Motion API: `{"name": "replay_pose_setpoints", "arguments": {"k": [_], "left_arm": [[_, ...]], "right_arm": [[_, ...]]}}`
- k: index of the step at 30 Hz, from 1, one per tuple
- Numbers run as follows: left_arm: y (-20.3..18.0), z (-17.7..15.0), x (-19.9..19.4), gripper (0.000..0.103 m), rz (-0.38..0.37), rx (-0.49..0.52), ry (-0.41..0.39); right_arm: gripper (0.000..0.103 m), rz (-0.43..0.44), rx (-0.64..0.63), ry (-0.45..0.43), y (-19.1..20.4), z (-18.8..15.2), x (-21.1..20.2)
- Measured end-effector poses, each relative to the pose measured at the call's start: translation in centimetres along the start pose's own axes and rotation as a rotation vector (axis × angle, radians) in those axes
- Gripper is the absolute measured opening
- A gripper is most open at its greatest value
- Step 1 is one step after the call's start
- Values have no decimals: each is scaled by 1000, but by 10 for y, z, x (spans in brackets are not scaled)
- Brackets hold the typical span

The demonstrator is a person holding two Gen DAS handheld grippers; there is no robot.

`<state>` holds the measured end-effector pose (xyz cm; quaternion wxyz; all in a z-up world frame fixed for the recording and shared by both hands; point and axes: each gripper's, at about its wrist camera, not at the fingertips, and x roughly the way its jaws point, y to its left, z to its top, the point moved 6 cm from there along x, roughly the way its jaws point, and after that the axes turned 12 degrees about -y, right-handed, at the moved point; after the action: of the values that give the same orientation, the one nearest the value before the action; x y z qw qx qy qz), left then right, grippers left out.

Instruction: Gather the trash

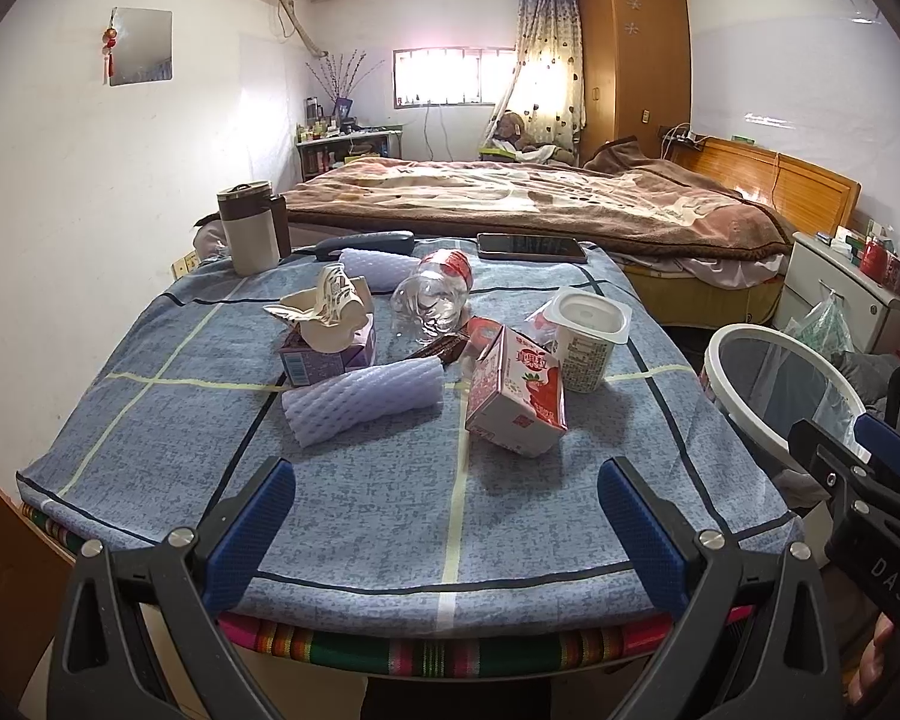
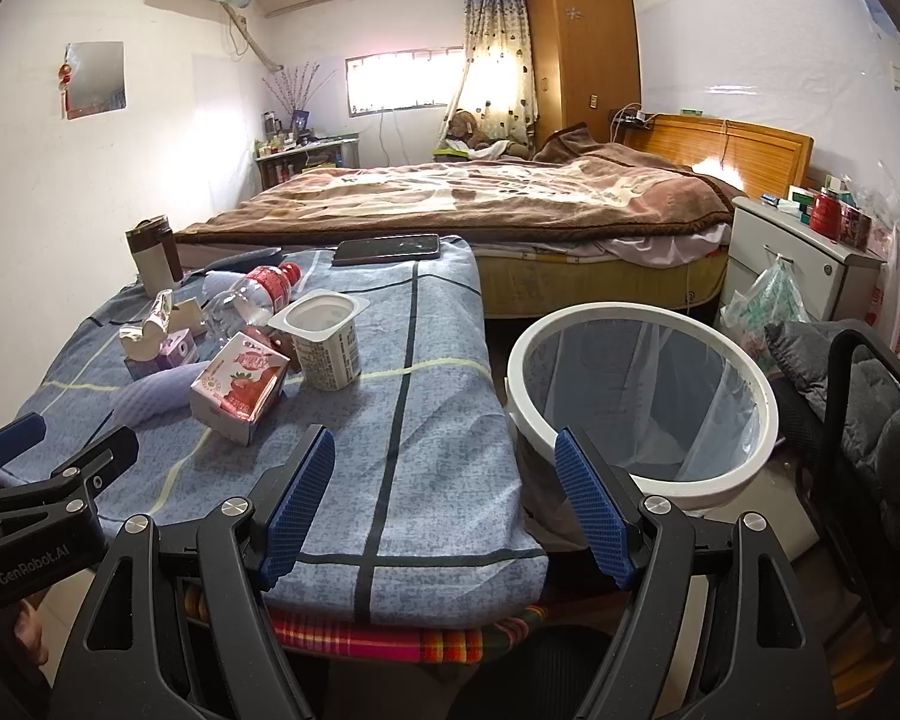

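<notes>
Trash lies on a blue cloth-covered table (image 1: 360, 516): a strawberry milk carton (image 1: 513, 399), a white yogurt cup (image 1: 585, 339), a crushed clear bottle with red label (image 1: 432, 294), a purple foam net (image 1: 360, 402), and a crumpled wrapper on a purple box (image 1: 330, 330). My left gripper (image 1: 444, 528) is open and empty over the table's near edge. My right gripper (image 2: 444, 504) is open and empty at the table's right corner, beside a white-rimmed bin (image 2: 642, 396) with a clear liner. The carton (image 2: 237, 387) and cup (image 2: 324, 339) show left of it.
A phone (image 1: 531, 247), a brown thermos (image 1: 249, 228) and a second foam net (image 1: 375, 267) sit at the table's far edge. A bed (image 1: 540, 198) lies behind. A nightstand (image 2: 804, 264) and a dark chair (image 2: 870, 420) stand right of the bin.
</notes>
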<state>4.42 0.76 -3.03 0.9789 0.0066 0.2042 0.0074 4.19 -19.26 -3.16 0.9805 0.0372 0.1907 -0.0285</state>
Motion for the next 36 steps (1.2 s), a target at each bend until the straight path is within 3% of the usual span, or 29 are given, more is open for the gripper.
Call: {"name": "replay_pose_setpoints", "arguments": {"k": [36], "left_arm": [[18, -2, 20, 102, 26, -2, 35]], "right_arm": [[77, 41, -9, 5, 12, 4, 16]]}}
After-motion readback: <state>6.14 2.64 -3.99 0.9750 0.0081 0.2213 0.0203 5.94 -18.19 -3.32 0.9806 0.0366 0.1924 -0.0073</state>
